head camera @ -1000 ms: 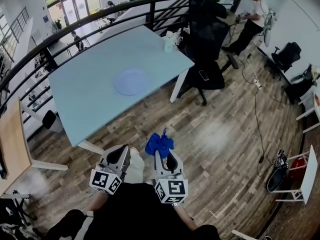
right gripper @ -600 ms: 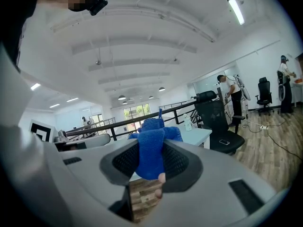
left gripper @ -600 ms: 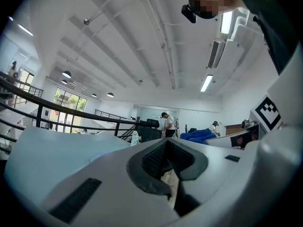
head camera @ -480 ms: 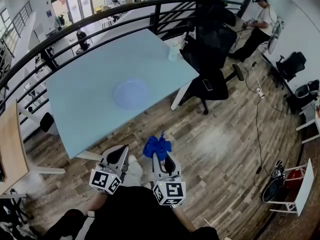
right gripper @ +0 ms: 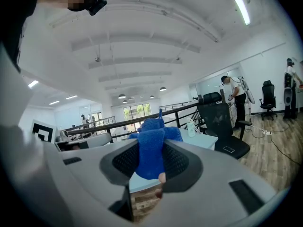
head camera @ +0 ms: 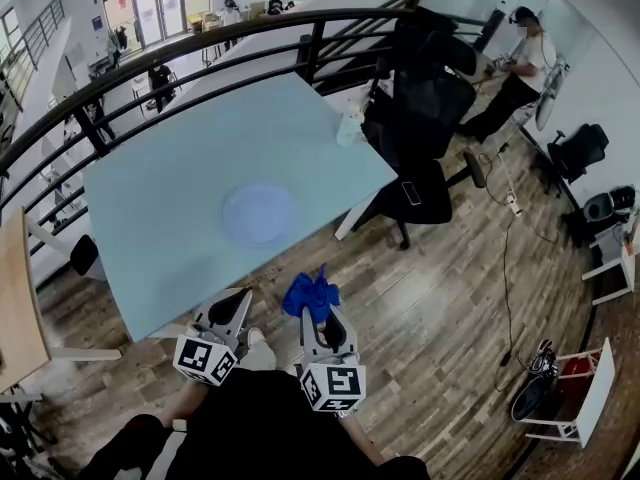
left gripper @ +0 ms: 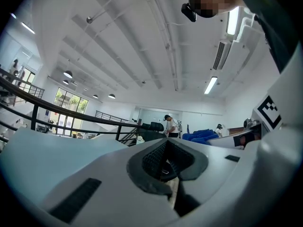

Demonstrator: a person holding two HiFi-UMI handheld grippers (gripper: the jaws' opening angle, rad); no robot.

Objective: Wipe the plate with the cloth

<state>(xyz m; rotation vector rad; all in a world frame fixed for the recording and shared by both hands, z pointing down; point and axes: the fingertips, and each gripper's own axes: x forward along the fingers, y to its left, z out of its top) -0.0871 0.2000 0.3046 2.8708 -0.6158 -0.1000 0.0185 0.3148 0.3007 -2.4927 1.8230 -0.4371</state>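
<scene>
The plate (head camera: pixel 259 213) lies alone near the middle of the pale blue desk (head camera: pixel 160 168), well apart from both grippers. The person stands on the wood floor (head camera: pixel 440 288) off the desk's near edge, with both grippers held low and close to the body.

The right gripper (head camera: pixel 320 320) has its jaws closed on the blue cloth (head camera: pixel 311 293). In the right gripper view the cloth (right gripper: pixel 151 148) is pinched between the dark pads and bunches up above them, a thin tail sticking up from the top. It hangs over the floor, short of the desk and not touching the plate.

The left gripper (head camera: pixel 232 306) is just beside the right one. In the left gripper view its jaws are together with nothing between them.

A small pale container (head camera: pixel 350 128) stands at the desk's far right corner. Beside that corner is a black chair (head camera: pixel 425 108) with a phone (head camera: pixel 411 193) on its seat. A dark railing (head camera: pixel 200 43) curves behind the desk. A person (head camera: pixel 515 63) stands far off at the upper right.
</scene>
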